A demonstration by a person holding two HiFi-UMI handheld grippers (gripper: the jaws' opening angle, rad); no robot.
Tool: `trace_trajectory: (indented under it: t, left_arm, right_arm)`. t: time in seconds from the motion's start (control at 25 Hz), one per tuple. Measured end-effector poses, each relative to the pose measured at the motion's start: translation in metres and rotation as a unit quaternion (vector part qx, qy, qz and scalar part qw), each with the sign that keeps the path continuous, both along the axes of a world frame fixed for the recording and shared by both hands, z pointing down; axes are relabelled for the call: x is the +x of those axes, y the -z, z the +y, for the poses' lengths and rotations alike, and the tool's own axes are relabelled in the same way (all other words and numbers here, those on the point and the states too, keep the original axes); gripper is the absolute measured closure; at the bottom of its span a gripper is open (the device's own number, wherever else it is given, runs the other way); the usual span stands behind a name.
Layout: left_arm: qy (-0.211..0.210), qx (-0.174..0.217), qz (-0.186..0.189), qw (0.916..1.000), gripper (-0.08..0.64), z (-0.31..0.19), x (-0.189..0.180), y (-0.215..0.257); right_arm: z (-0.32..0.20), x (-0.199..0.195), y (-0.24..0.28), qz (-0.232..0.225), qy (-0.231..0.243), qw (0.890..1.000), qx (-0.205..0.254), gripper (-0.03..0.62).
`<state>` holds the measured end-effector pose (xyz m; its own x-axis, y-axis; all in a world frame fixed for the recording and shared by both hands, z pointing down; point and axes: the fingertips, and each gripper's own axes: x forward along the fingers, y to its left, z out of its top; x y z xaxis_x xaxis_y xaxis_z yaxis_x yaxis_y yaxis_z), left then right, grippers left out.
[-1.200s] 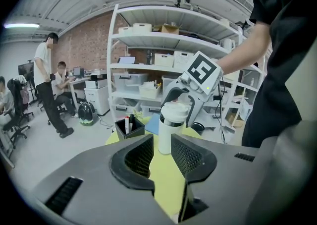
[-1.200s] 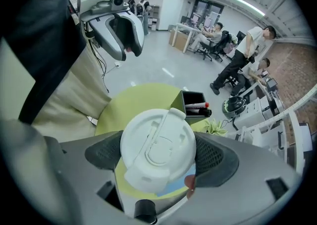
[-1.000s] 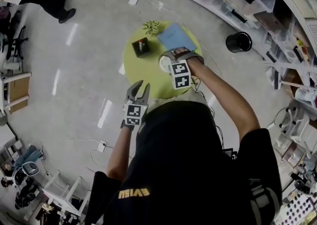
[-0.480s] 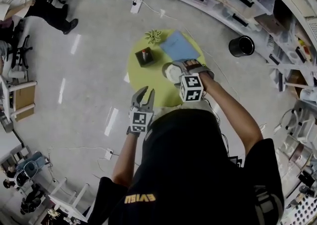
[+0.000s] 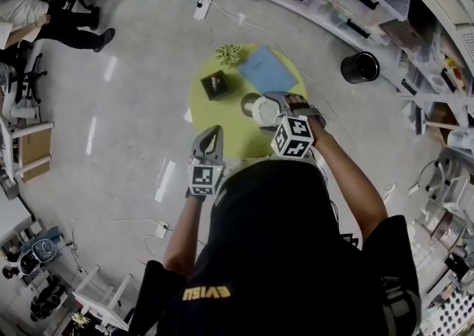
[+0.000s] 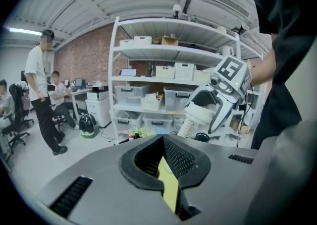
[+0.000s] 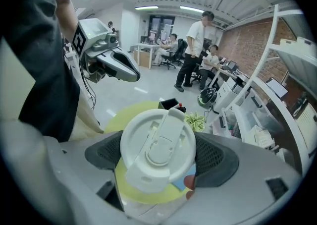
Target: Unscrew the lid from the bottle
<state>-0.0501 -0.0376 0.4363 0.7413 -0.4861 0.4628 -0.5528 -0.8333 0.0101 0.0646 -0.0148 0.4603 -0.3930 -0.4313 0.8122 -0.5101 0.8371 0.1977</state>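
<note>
Right gripper (image 7: 158, 155) clamps the white round plastic lid (image 7: 154, 140) across its rim, likely for twisting, while left gripper (image 6: 163, 145), alongside, has just closed on nothing.

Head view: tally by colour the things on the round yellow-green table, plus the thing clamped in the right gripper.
Green: 1, spiky green plant
Blue: 1, flat blue sheet
Black: 1, small black box
White: 1, round white plastic lid, clamped in right gripper
Total: 4
</note>
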Motion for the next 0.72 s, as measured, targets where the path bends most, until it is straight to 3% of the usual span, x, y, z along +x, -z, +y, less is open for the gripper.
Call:
trace_trajectory:
  t: [0.24,0.36,0.72]
  left_arm:
    - [-0.002,0.023,0.009,0.9997,0.541,-0.018,0.006,0.021]
    - [0.007,0.028,0.017,0.9994,0.541,-0.026,0.004,0.031]
    - [0.014,0.031,0.032,0.9989,0.541,-0.040,-0.004,0.042]
  right_arm:
    - [-0.002,0.010,0.032,-0.056,-0.063,0.996,0.015,0.156]
    - [-0.003,0.019,0.046,-0.094,-0.109,0.989,0.016,0.156]
    - [0.004,0.048,0.066,-0.232,-0.248,0.940,-0.004,0.155]
